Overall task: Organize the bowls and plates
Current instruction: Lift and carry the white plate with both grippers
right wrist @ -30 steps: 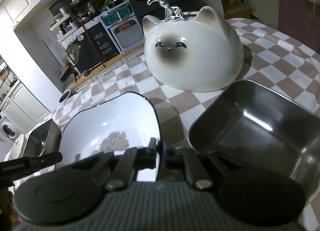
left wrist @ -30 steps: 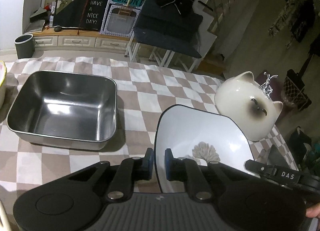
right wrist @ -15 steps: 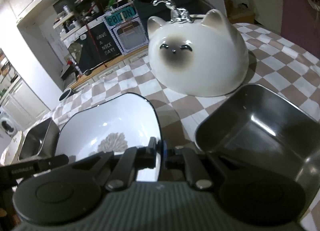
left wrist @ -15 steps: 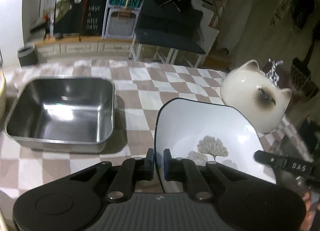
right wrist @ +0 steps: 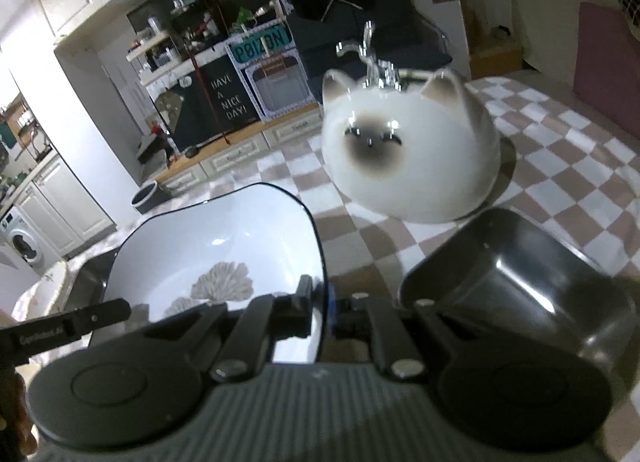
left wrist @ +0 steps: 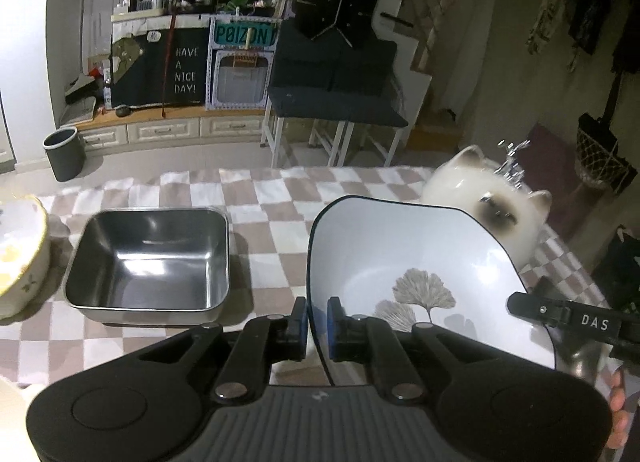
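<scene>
Two empty steel trays (left wrist: 148, 262) (right wrist: 516, 282); white leaf-print plate (left wrist: 400, 262), nothing inside.

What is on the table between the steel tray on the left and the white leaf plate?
Nothing: in the left wrist view only bare checkered tablecloth lies between the steel tray and the white plate.
</scene>
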Demonstrator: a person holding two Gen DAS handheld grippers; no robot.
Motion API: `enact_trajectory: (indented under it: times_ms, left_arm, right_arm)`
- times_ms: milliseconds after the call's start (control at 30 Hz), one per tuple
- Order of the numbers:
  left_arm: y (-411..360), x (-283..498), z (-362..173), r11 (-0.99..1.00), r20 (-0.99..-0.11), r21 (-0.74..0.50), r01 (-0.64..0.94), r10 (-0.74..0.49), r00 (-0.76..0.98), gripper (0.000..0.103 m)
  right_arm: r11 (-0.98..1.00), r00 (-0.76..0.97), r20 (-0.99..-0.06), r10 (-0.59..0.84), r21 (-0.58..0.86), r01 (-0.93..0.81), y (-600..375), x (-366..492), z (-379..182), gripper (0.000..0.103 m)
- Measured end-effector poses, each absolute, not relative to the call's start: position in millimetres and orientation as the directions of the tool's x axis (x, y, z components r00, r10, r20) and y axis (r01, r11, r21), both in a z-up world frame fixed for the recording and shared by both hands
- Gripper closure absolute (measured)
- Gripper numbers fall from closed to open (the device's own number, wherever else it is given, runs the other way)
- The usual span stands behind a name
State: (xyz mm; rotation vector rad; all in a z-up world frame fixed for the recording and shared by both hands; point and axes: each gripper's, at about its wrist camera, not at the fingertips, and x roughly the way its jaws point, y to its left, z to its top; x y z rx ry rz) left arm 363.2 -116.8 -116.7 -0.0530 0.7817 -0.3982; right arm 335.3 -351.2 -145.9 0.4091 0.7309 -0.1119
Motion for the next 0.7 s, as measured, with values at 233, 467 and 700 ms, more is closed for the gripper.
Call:
enact_trajectory:
  times_ms: [233,467,700]
  left_arm:
    - [-103.8,319.5,-67.5,0.932,-0.641,-0.163,0.324,-0.35,0.683,0.094]
    - [-79.2,262.7,-34.4,0.947,-0.621,-0.131,0.294,-0.31,0.72,0.093]
    - [-61.7,199.4,-20.9,0.949,-0.592,-0.102,0.298,-0.298,0.748,0.093]
  right_arm:
    - [0.911,0.792,-0.606,0.077,0.366,0.191,-348.8,304.7,-109.5,0.093]
    - [0.908,0.81,-0.561,0.167,0.407,0.094,-334.9,267.9,-80.3,0.093]
    - [0.912,0.806,-0.544,0.233,0.411,0.014,-324.9,229.3,-61.4,0.093]
